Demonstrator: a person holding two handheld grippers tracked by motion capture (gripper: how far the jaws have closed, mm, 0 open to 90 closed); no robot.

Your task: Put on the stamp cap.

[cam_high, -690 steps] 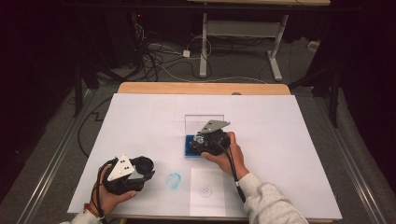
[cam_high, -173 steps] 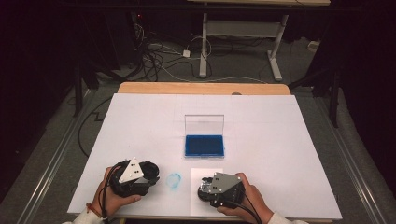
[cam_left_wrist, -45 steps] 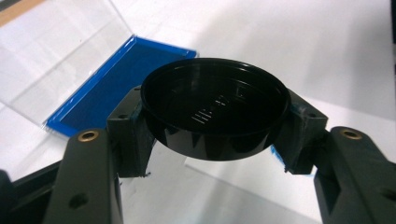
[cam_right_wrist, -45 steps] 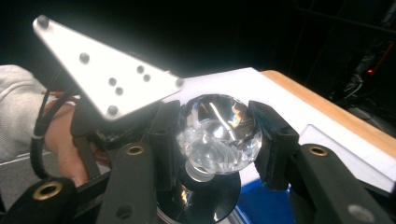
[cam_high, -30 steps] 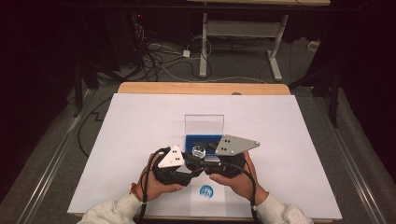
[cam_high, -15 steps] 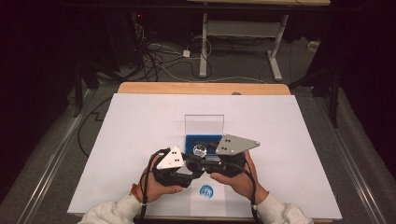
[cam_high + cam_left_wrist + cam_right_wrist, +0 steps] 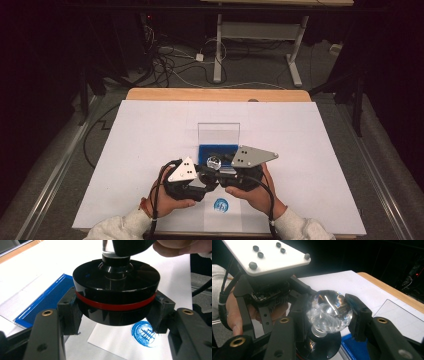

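A stamp with a black, red-banded base (image 7: 116, 290) and a faceted crystal knob (image 7: 329, 311) hangs just above the table in front of the blue ink pad (image 7: 218, 150). My left gripper (image 7: 115, 312) is shut on the base, one pad on each side. My right gripper (image 7: 329, 315) is shut on the knob (image 7: 214, 162) from above. Both hands meet at the table's middle front (image 7: 215, 175). Below the stamp lies a small white sheet bearing a round blue print (image 7: 145, 333), also seen in the high view (image 7: 220, 204).
The ink pad's clear lid (image 7: 218, 134) stands upright behind its blue tray (image 7: 43, 303). White paper (image 7: 150, 130) covers the table, whose wooden edge (image 7: 215, 94) shows at the back. Cables trail from both grippers toward the front edge.
Nothing has moved in the last second. Since several seconds ago, both grippers have come together around the stamp, and a blue print now shows on the small sheet.
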